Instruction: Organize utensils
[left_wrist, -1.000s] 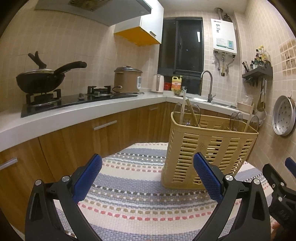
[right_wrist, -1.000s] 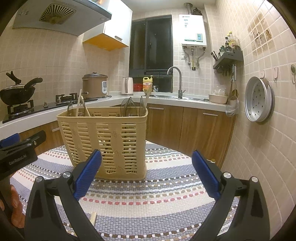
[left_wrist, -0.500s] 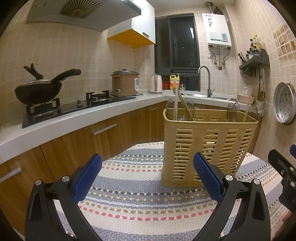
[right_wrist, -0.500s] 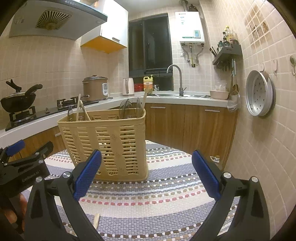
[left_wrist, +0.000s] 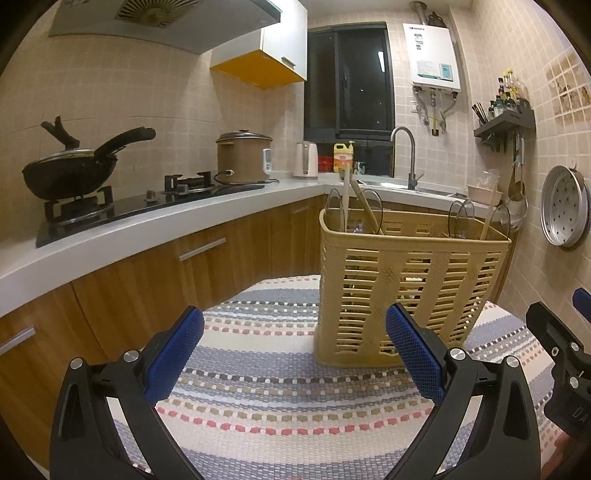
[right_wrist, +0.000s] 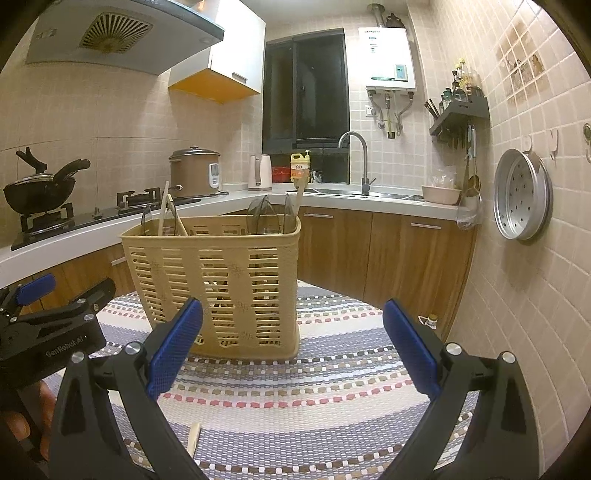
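Note:
A tan slotted plastic basket (left_wrist: 402, 288) stands upright on a striped woven mat (left_wrist: 258, 391). It holds wooden utensils (left_wrist: 360, 206) and clear glass lids (left_wrist: 461, 218). It also shows in the right wrist view (right_wrist: 221, 280). My left gripper (left_wrist: 295, 350) is open and empty, low over the mat, short of the basket. My right gripper (right_wrist: 291, 350) is open and empty, in front of the basket's right side. A pale wooden utensil tip (right_wrist: 194, 439) lies on the mat between the right gripper's fingers.
A white counter (left_wrist: 110, 236) runs along the left with a black pan (left_wrist: 70, 173) on a gas hob, a rice cooker (left_wrist: 242, 157) and a kettle (left_wrist: 306, 164). A sink tap (left_wrist: 404, 155) is at the back. A steamer tray (right_wrist: 522, 199) hangs on the right wall.
Both grippers have tilted up and drawn back a little. The basket now looks upright and sits more central in both views. Both grippers stay open.

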